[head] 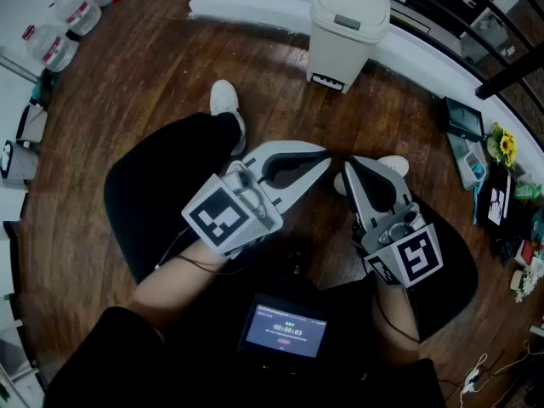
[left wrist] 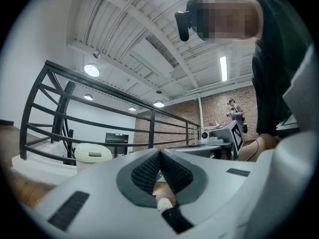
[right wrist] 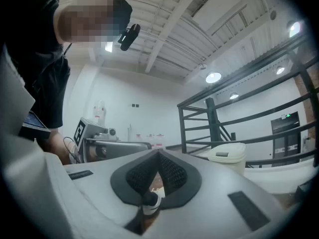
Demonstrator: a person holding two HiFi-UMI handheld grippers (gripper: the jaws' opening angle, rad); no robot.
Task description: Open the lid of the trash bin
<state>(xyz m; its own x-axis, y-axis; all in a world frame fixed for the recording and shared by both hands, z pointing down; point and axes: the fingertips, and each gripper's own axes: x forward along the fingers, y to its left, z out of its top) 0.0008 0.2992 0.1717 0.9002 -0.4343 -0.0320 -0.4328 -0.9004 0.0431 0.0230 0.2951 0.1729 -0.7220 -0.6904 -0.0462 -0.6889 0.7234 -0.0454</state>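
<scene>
The trash bin (head: 347, 32) stands on the far side of the wooden floor (head: 170, 83), lid down. Well nearer, the left gripper (head: 325, 156) and right gripper (head: 348, 168) sit side by side, jaws clenched together on nothing.

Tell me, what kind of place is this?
Probably a loft-style workspace on a mezzanine: wood floor, black metal railing, a brick wall and a beamed industrial ceiling.
</scene>
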